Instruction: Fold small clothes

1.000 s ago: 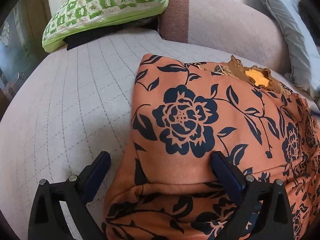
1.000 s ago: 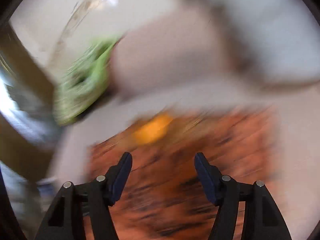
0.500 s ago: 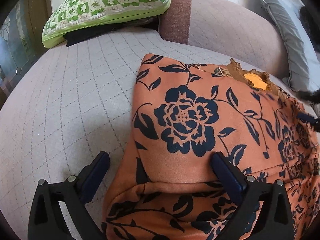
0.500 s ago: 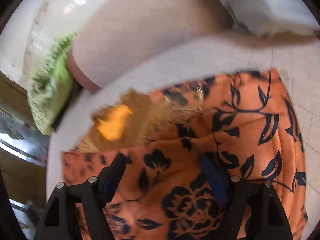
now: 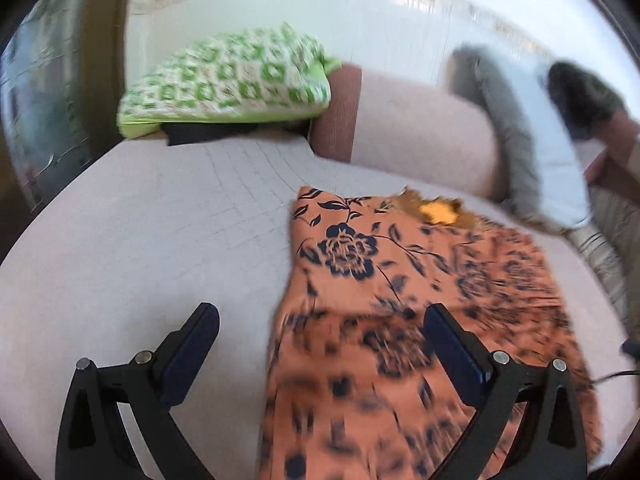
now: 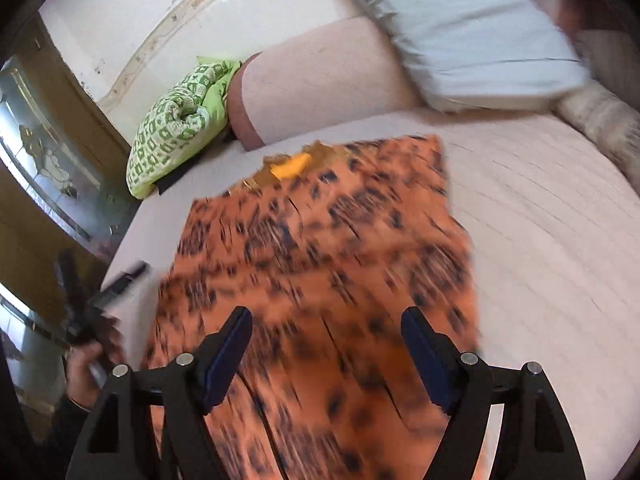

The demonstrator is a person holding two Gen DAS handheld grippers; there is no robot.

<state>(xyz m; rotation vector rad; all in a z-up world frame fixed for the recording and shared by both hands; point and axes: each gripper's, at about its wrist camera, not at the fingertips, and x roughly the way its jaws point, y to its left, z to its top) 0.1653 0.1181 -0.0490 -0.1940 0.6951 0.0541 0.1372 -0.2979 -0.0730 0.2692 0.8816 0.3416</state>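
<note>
An orange garment with dark blue flowers (image 5: 400,280) lies spread flat on the pale quilted sofa seat (image 5: 160,248); a yellow label shows at its far neckline (image 5: 438,213). My left gripper (image 5: 320,332) is open and empty, raised over the garment's near left edge. The garment also fills the right wrist view (image 6: 320,260), blurred. My right gripper (image 6: 326,340) is open and empty above the garment's near part. The left gripper shows at the left edge of the right wrist view (image 6: 100,300).
A green and white patterned cushion (image 5: 228,80) lies on a dark item at the sofa's far left. A grey pillow (image 5: 532,152) leans on the pink backrest (image 5: 420,128) at right. A wooden glass-panelled door (image 6: 48,168) stands at left.
Both grippers have pulled back and up from the garment, so more of the sofa shows. The garment now lies flat and lengthwise; both views are motion-blurred.
</note>
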